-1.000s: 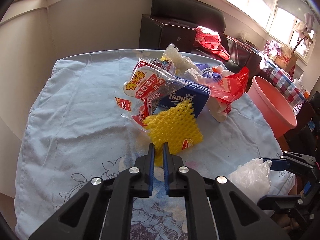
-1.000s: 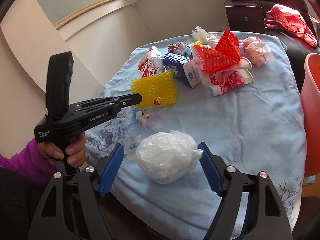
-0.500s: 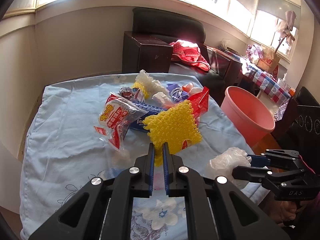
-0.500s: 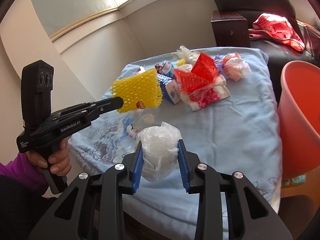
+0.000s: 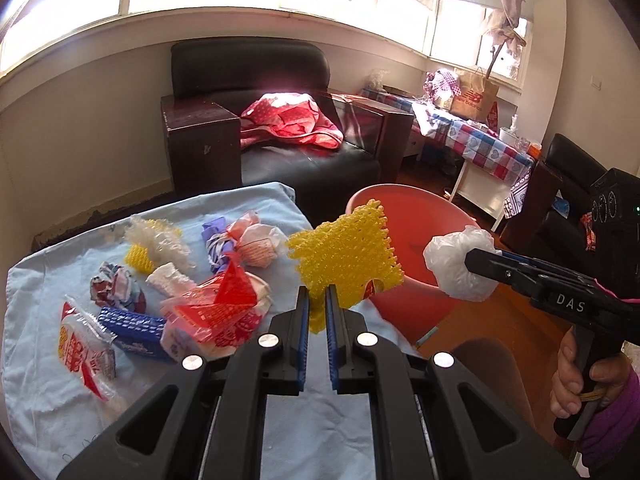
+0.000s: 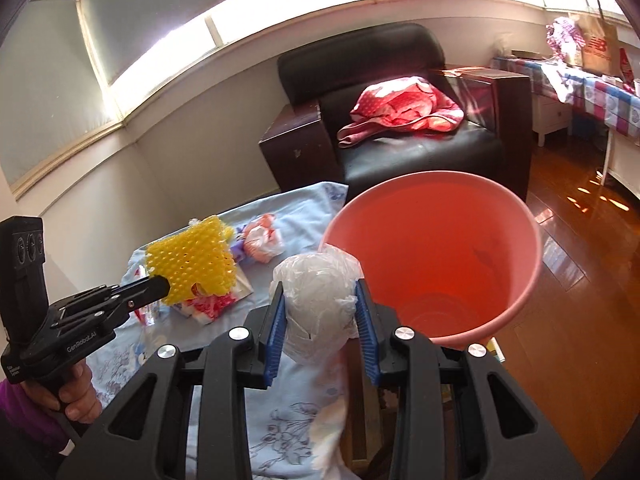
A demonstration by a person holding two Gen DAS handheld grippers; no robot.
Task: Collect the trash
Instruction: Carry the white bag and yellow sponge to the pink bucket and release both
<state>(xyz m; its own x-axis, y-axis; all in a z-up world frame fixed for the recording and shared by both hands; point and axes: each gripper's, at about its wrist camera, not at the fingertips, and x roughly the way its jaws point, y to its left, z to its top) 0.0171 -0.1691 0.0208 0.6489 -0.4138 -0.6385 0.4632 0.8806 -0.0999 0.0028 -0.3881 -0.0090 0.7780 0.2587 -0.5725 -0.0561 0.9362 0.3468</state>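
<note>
You're carrying two pieces to the bucket [image 6: 432, 256]. Left gripper [image 5: 316, 312] fingers are clamping the yellow net [image 5: 344, 256]; right gripper [image 6: 320, 312] fingers are squeezing the plastic wad [image 6: 316, 304]. Both are hanging near the rim, not over the opening yet. Next: reach over it, then release. More trash is lying on the bench [image 5: 40, 400].
</note>
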